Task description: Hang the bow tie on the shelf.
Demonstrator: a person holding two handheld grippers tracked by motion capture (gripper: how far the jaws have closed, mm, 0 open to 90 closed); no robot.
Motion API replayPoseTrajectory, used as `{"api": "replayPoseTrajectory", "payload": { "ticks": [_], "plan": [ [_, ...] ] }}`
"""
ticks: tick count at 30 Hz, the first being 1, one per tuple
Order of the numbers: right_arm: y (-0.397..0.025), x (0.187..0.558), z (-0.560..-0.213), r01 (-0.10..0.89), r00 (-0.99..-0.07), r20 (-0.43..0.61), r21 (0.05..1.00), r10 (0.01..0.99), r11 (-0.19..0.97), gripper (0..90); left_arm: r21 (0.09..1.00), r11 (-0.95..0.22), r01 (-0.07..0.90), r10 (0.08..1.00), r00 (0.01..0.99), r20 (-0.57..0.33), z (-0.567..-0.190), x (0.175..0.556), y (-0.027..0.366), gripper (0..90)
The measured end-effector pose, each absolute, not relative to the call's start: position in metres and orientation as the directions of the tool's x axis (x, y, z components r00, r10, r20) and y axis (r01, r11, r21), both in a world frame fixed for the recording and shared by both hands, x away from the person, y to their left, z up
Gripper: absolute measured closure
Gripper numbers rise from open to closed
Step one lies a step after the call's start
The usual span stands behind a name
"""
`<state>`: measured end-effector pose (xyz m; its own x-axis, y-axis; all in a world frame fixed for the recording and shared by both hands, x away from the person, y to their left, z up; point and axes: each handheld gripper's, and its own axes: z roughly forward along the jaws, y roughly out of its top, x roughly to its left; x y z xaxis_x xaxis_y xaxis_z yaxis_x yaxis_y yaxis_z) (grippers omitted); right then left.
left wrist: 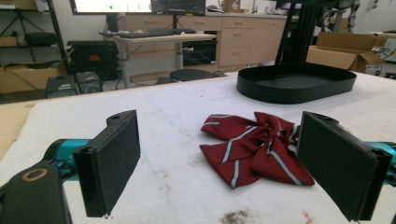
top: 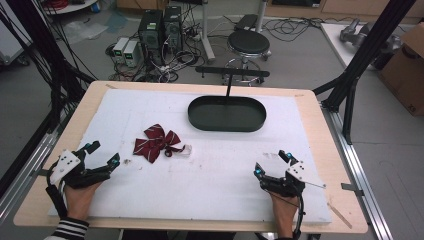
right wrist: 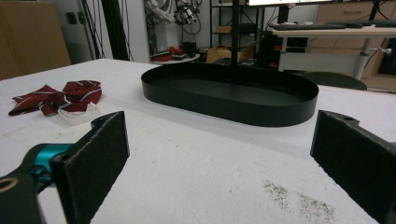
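Lying flat on white table cover [top: 210, 175], left of centre, short of black oval tray [top: 226, 113]: maroon striped bow tie [top: 156, 142]. Looked light, soft, floppy; best pinched at centre knot. Left gripper [top: 103, 153] released, nearest; right gripper [top: 270, 162] released, well apart.

no text, label, brand or number can be read anywhere. the cardboard box [top: 406, 65] at the far right on the floor bears dark marks too small to make out, and the screens [left wrist: 137, 6] at the far wall are too blurred to read.
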<state>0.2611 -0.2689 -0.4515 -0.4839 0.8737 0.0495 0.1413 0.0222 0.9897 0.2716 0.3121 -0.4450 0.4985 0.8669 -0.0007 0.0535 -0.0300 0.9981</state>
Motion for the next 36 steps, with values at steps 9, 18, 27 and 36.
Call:
{"api": "replayPoseTrajectory", "payload": {
  "ticks": [9,18,27,36],
  "plan": [
    [-0.269,0.261,-0.451,0.14,-0.483,0.048,0.99,0.874,0.023,3.4,0.995,-0.09,0.041,0.811,0.584,0.049,-0.424,0.274,0.288,14.1],
    [-0.269,0.261,-0.452,0.141,-0.483,0.049,0.99,0.874,0.022,3.4,0.981,-0.187,0.048,0.727,0.678,0.106,-0.394,0.286,0.258,14.7],
    [-0.27,0.261,-0.452,0.13,-0.484,0.041,0.991,0.874,0.025,3.4,0.961,-0.265,0.078,0.665,0.736,0.124,-0.374,0.3,0.224,15.8],
    [-0.27,0.261,-0.452,0.132,-0.482,0.047,0.991,0.875,0.02,3.4,0.926,-0.354,0.133,0.613,0.781,0.122,-0.368,0.317,0.19,15.8]
  ]
}}
